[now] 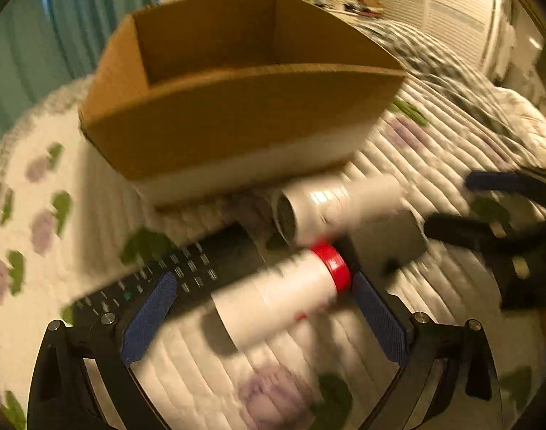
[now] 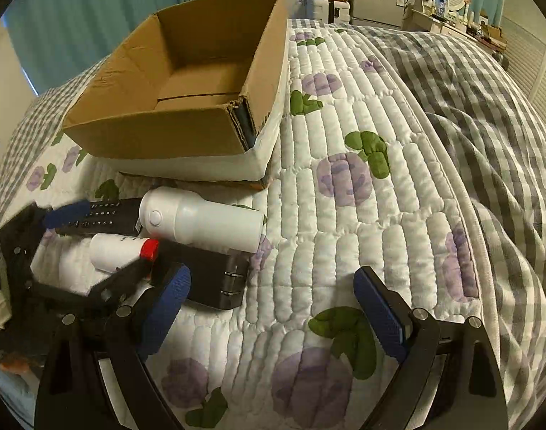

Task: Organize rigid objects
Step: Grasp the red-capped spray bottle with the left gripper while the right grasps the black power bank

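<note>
No readable brand or label anywhere: faint dark print on the red-capped white bottle [image 2: 117,251], too small to make out; button markings on the black remote [image 2: 104,215] likewise illegible. Left wrist view heavily motion-blurred, so edges smeared there. One cardboard box [image 2: 187,82], open-topped, standing on the quilted bed [image 2: 344,215] in the upper left of the right wrist view, its interior bare as far as visible. Four loose items clustered just below the box, lower left of that frame: one remote, one red-capped bottle, one larger white bottle [image 2: 205,224] lying on its side across the remote's end, and one dark boxy charger [image 2: 215,283] with metal prongs, partly hidden behind a blue pad. Left claw [image 1: 262,308] spread wide around the red-capped bottle [image 1: 280,297], pads apparently beside it rather than pinching, contact unclear in the blur; remote [image 1: 172,268] partly covered by one pad. Right claw [image 2: 269,308] spread wide above bare quilt, gripping nothing.
</note>
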The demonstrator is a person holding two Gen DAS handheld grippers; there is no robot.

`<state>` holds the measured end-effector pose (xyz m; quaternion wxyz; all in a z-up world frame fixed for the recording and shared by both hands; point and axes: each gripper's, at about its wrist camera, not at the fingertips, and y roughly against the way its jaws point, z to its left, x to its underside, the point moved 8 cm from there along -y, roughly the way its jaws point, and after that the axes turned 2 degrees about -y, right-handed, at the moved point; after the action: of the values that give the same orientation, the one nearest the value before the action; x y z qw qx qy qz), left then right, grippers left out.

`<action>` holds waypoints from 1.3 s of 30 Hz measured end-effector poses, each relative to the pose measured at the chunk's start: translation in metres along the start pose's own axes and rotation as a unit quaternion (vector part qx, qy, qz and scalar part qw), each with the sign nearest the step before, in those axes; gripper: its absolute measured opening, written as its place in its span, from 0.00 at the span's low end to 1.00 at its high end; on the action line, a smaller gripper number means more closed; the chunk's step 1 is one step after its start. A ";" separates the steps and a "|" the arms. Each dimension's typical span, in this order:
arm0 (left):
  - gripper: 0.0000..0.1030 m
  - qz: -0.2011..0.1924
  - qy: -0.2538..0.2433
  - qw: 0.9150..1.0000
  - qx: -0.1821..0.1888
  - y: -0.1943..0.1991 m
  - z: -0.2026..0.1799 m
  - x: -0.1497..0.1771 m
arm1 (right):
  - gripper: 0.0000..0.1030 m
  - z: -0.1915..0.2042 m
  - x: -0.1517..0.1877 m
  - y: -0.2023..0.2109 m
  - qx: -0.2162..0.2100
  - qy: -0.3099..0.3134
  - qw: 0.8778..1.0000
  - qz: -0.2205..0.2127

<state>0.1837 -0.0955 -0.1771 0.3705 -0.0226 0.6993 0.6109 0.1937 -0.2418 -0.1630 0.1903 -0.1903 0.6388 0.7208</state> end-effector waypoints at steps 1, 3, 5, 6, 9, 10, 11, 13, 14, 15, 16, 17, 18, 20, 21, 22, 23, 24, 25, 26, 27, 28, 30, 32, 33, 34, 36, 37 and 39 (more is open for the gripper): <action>0.97 0.007 -0.009 1.000 0.016 0.001 -0.005 0.006 | 0.90 0.000 0.000 0.000 -0.001 0.000 1.000 -0.001; 0.97 0.023 -0.033 0.998 0.046 0.003 -0.021 0.017 | 0.90 0.000 0.000 0.002 -0.002 -0.002 1.000 -0.003; 0.97 0.024 -0.065 0.997 0.028 0.006 -0.028 0.023 | 0.90 -0.001 0.000 0.003 -0.004 -0.006 1.000 -0.006; 0.97 0.022 -0.073 0.997 0.019 0.007 -0.028 0.023 | 0.90 -0.001 0.000 0.004 -0.003 -0.008 1.000 -0.007; 0.97 0.006 -0.063 0.998 -0.004 0.011 -0.022 0.014 | 0.90 -0.001 -0.001 0.005 -0.003 -0.010 1.000 -0.010; 0.97 -0.003 -0.057 0.998 -0.012 0.013 -0.018 0.010 | 0.90 0.000 -0.001 0.005 -0.003 -0.009 1.000 -0.010; 0.97 -0.012 -0.053 0.998 -0.019 0.013 -0.015 0.006 | 0.90 0.000 -0.001 0.005 -0.003 -0.010 1.000 -0.009; 0.97 -0.025 -0.049 0.998 -0.030 0.012 -0.011 -0.002 | 0.90 0.000 -0.001 0.004 -0.001 -0.009 1.000 -0.008; 0.97 -0.028 -0.046 0.998 -0.034 0.010 -0.006 -0.006 | 0.90 0.000 -0.001 0.004 0.001 -0.009 1.000 -0.006; 0.97 -0.027 -0.044 0.998 -0.037 0.005 -0.005 -0.011 | 0.90 -0.001 0.000 0.002 0.005 -0.010 1.000 -0.002; 0.97 -0.024 -0.045 0.998 -0.028 0.002 -0.006 -0.013 | 0.90 -0.002 0.000 0.001 0.007 -0.011 1.000 0.001; 0.97 -0.022 -0.047 0.999 -0.014 -0.001 -0.011 -0.014 | 0.90 -0.002 0.001 0.000 0.008 -0.012 1.000 0.002; 0.97 -0.017 -0.052 0.998 0.008 -0.003 -0.018 -0.012 | 0.90 -0.003 0.001 0.000 0.008 -0.012 1.000 0.003; 0.97 0.010 -0.068 0.996 0.051 -0.008 -0.034 -0.004 | 0.90 -0.003 0.001 -0.001 0.007 -0.013 1.000 0.003; 0.97 0.015 -0.083 0.995 0.051 -0.007 -0.040 0.000 | 0.90 -0.004 0.001 -0.001 0.006 -0.014 1.000 0.003; 0.97 0.015 -0.098 0.994 0.047 -0.004 -0.045 0.002 | 0.90 -0.004 0.001 -0.001 0.006 -0.013 1.000 0.003; 0.97 0.015 -0.106 0.993 0.055 0.000 -0.049 0.003 | 0.90 -0.004 0.001 -0.001 0.006 -0.013 1.000 0.003; 0.97 0.016 -0.106 0.991 0.073 0.006 -0.052 0.003 | 0.90 -0.004 0.001 -0.002 0.006 -0.013 1.000 0.003; 0.97 0.021 -0.102 0.990 0.098 0.010 -0.056 0.004 | 0.90 -0.003 0.001 -0.002 0.006 -0.013 1.000 0.003; 0.97 0.027 -0.095 0.988 0.115 0.014 -0.058 0.003 | 0.90 -0.003 0.001 -0.002 0.006 -0.013 1.000 0.002; 0.97 0.031 -0.086 0.989 0.113 0.014 -0.056 0.001 | 0.90 -0.003 0.000 -0.001 0.005 -0.014 1.000 0.001; 0.97 0.033 -0.085 0.992 0.091 0.010 -0.052 -0.002 | 0.90 -0.003 0.000 -0.001 0.004 -0.015 1.000 0.001; 0.97 0.042 -0.095 0.994 0.033 -0.004 -0.041 -0.006 | 0.90 -0.003 0.000 -0.001 0.003 -0.017 1.000 0.000; 0.94 0.051 -0.110 0.993 -0.003 -0.019 -0.031 -0.009 | 0.90 -0.003 0.000 0.001 0.003 -0.019 1.000 -0.002; 0.86 0.055 -0.114 0.992 -0.009 -0.022 -0.025 -0.005 | 0.90 -0.003 0.000 0.002 0.002 -0.019 1.000 -0.003; 0.81 0.062 -0.116 0.991 -0.014 -0.028 -0.023 -0.003 | 0.90 -0.003 0.000 0.002 0.001 -0.020 1.000 -0.003; 0.69 0.062 -0.127 0.990 -0.016 -0.034 -0.026 -0.003 | 0.90 -0.004 0.001 0.001 0.003 -0.020 1.000 -0.001; 0.62 0.060 -0.131 0.990 -0.009 -0.034 -0.031 -0.004 | 0.90 -0.003 0.001 0.001 0.006 -0.019 1.000 0.001; 0.55 0.060 -0.134 0.989 -0.021 -0.033 -0.031 -0.004 | 0.90 -0.003 0.002 0.000 0.008 -0.018 1.000 0.003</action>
<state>0.1878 -0.1325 -0.2032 0.4229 0.0933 0.6305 0.6441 0.1925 -0.2450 -0.1642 0.2010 -0.1741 0.6420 0.7191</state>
